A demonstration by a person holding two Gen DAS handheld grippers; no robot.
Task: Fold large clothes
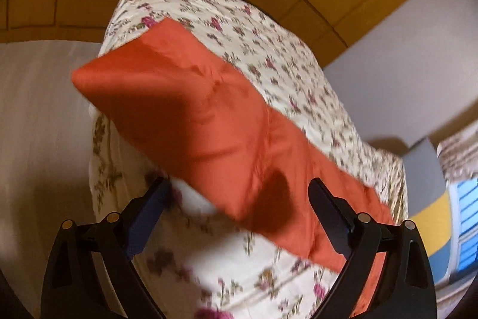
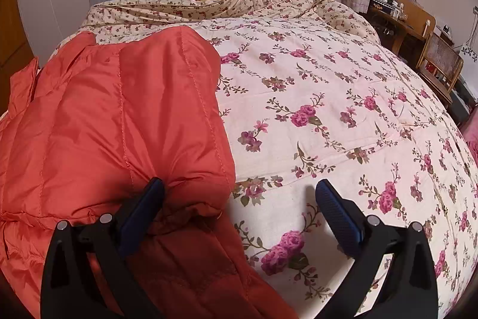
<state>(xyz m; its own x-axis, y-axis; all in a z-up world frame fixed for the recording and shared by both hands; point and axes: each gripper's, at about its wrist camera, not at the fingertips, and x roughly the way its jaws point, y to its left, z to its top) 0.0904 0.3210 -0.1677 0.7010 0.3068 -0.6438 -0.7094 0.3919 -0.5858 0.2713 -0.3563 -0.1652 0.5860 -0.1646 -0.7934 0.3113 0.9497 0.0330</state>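
The orange quilted puffer jacket (image 2: 119, 124) is lying on the cream quilt with pink roses (image 2: 343, 115), folded over at its near edge. The right gripper (image 2: 239, 193) is standing released, jaws wide, left finger touching the jacket. The left gripper (image 1: 239, 193) is also standing released, holding nothing.

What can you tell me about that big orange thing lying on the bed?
The orange jacket looks like a puffy quilted garment of shiny, thin fabric with stitched channels. It lies partly folded and rumpled on the floral bedspread, toward its left side as the right camera sees it. The right claw stands open over its edge, one finger against the fabric.
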